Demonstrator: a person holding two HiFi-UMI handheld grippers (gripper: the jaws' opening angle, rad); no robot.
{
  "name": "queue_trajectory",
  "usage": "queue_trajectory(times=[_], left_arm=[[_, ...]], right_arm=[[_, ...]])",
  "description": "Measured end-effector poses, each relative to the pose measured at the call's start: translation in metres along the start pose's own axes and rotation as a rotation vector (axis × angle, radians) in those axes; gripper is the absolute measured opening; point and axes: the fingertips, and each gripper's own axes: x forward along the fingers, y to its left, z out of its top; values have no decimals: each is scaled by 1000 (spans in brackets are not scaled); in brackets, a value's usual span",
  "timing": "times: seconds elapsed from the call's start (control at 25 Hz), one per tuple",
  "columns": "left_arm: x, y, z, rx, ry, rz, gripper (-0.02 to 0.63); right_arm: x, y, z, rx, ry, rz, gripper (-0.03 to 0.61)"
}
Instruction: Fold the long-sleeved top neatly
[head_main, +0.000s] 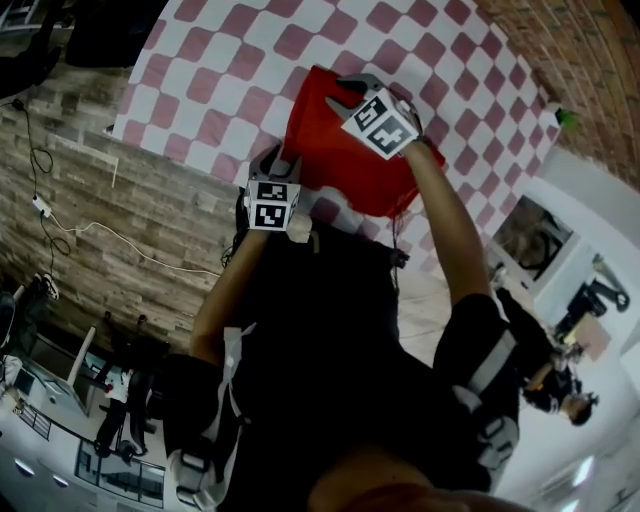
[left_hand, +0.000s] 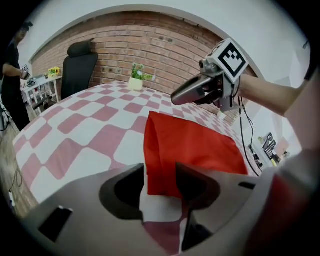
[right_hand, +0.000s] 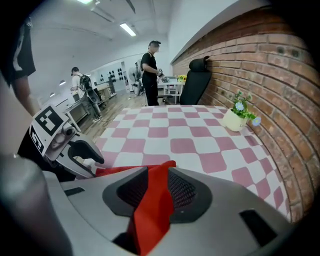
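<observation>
Expecting limp, light red top, best pinched at corners; left gripper gaping astride one, right gripper loose round fabric.

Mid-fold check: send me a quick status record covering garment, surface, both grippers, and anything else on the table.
surface: pink-and-white checkered tablecloth
garment: red long-sleeved top, folded into a compact shape, lying on the tablecloth
left gripper: jaws apart, the top's near edge between them, not pinched
right gripper: jaws apart, a ridge of red fabric in the gap
other: potted plant, well clear of the top
</observation>
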Motion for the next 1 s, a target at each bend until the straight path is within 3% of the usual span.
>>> queue_trajectory(times=[0.64,0.84,1.0], left_arm=[[23,4,-15,-52,79,-35,178],[25,7,-16,-60,87,-56,136],[23,5,-15,-54,94,-85,71]], right_arm=[[68,-27,-46,41,237,120,144],[73,-21,-47,59,241,153,143],[74,-31,-49,47,230,140,97]])
